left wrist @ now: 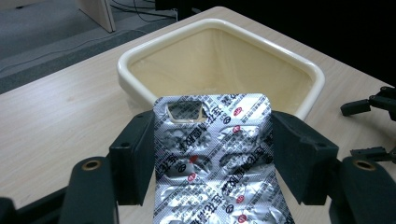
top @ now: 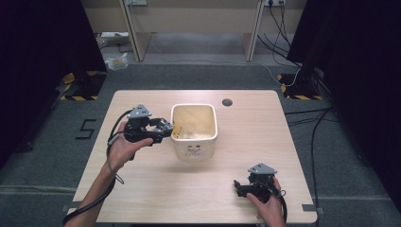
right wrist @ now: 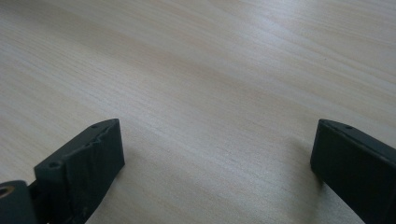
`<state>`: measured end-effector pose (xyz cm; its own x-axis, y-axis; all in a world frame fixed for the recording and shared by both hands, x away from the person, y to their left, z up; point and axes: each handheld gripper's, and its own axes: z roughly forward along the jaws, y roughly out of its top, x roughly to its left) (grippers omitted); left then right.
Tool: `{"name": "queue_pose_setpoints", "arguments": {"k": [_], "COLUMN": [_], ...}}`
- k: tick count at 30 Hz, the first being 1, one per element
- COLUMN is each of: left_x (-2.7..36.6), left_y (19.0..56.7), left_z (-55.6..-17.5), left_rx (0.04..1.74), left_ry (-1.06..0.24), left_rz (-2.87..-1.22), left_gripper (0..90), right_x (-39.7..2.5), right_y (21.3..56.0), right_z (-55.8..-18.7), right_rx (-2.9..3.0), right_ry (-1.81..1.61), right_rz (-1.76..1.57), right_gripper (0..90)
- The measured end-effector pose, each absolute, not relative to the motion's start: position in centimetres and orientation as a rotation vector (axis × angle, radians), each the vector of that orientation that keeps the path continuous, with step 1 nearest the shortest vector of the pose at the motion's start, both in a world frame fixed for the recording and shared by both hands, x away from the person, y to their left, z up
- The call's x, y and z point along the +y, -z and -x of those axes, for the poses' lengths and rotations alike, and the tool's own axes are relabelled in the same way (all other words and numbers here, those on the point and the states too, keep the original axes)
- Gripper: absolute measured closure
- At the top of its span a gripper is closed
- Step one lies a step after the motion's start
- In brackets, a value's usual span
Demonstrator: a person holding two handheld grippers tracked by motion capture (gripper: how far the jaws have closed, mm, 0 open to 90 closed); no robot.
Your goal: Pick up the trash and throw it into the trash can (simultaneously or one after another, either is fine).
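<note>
Silver foil fills the near edge of the left gripper view: a pill pack (left wrist: 215,154), held flat between the black fingers (left wrist: 135,158) of our left gripper (left wrist: 215,156). Those fingers are closed to the width of the pack, pressing on its two long edges. One blister at the far end looks already torn open. Just beyond it stands a cream plastic tub (left wrist: 140,56), open at the top; we cannot tell what lies inside.

From the high view, our left gripper (top: 163,130) hovers beside the tub's (top: 194,142) left rim, above the worktop (top: 142,189). We judge the step to be carrying the pack to the tub. Next we would need to move it over the opening and spread the fingers to drop it.

Our right gripper (top: 246,187) rests near the worktop's front right edge, fingers (right wrist: 84,163) spread wide, holding nothing.
</note>
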<state>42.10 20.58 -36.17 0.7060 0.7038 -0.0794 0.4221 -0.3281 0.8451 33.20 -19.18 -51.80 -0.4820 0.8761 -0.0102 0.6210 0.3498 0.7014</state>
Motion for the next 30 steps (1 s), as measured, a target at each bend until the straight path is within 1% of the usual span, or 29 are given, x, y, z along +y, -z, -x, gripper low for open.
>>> {"name": "queue_pose_setpoints", "arguments": {"k": [16, 30], "left_x": [16.8, 14.8], "left_y": [34.8, 35.6], "left_z": [-44.0, -46.2], "left_rx": [0.823, 0.836], "left_ry": [-0.369, -0.341], "left_rz": [-1.988, -2.04], "left_gripper": [34.2, 34.2], "right_x": [-19.2, -19.2], "right_y": [51.8, 51.8], "right_z": [-33.2, -33.2], "right_rx": [2.234, 2.232], "right_ry": [-0.906, -0.91], "right_rz": [-1.313, -1.314], "right_gripper": [3.0, 3.0]}}
